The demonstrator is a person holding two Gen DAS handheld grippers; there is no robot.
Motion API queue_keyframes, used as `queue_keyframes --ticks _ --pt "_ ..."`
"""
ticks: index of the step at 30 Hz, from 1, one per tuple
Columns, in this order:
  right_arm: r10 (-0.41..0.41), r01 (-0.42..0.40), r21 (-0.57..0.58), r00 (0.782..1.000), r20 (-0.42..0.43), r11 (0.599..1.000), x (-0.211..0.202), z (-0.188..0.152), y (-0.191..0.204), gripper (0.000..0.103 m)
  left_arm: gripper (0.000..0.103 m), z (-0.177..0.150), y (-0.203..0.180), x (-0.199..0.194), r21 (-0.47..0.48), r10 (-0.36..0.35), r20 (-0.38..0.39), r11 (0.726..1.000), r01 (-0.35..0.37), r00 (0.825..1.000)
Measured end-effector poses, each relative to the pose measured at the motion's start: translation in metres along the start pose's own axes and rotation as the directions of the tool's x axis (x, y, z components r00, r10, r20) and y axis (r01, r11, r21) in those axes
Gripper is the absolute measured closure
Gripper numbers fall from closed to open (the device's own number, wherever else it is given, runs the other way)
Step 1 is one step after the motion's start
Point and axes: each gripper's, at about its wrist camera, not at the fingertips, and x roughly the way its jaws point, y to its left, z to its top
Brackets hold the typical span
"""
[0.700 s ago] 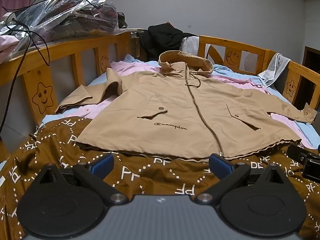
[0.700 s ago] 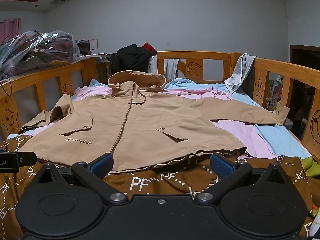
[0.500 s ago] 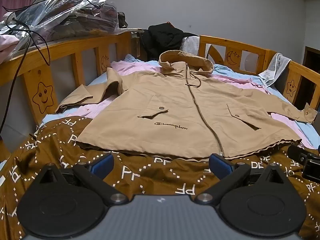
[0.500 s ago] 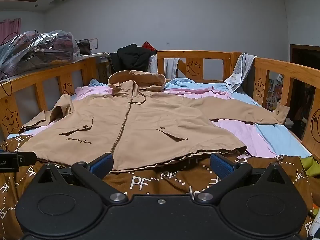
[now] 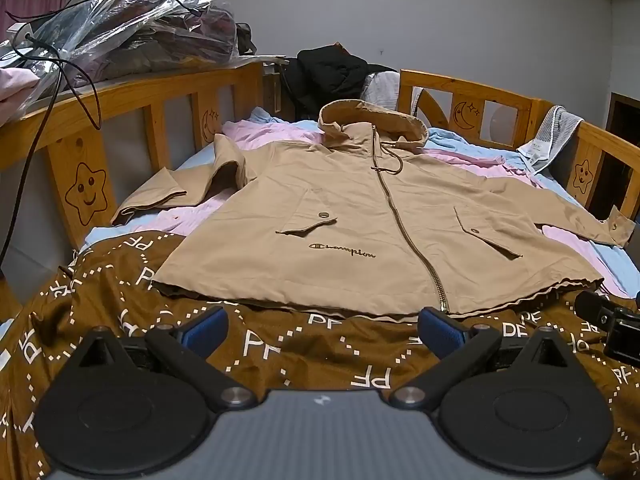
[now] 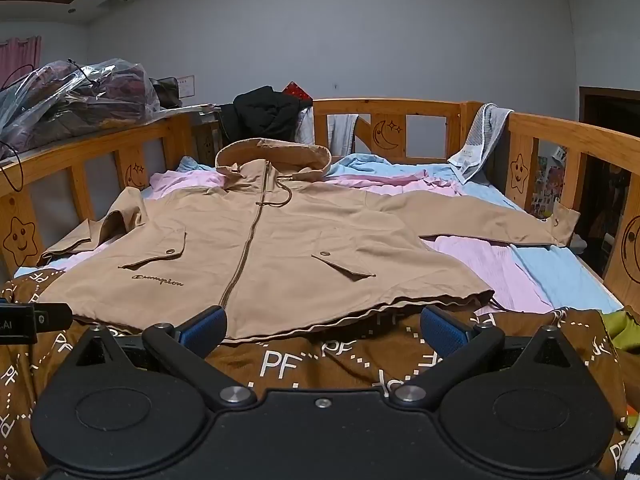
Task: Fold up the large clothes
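A tan hooded Champion jacket (image 5: 360,216) lies spread flat, front up and zipped, on the bed; it also shows in the right wrist view (image 6: 256,248). Its left sleeve (image 5: 176,192) is bent near the rail, its right sleeve (image 6: 500,220) stretched out. My left gripper (image 5: 322,330) is open and empty, just short of the hem on the brown blanket (image 5: 280,352). My right gripper (image 6: 322,330) is open and empty, just short of the hem right of the zipper. Each gripper's body shows at the edge of the other's view.
A wooden bed rail (image 5: 132,96) rings the bed on the left, back and right (image 6: 560,132). Pink and blue bedding (image 6: 520,264) lies under the jacket. Bagged clothes (image 5: 132,32) sit on the left ledge. Black clothing (image 6: 264,116) and a grey towel (image 6: 476,140) hang on the rail.
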Motion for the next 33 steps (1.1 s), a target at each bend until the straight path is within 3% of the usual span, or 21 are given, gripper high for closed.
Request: queue_keyframes --ticks 33 --pt "0.001 -0.001 0.003 1.0 -0.009 1.0 0.0029 -0.0009 -0.001 0.0 0.0 0.0 0.0 0.0001 -0.001 0.0 -0.003 1.0 0.0 1.0"
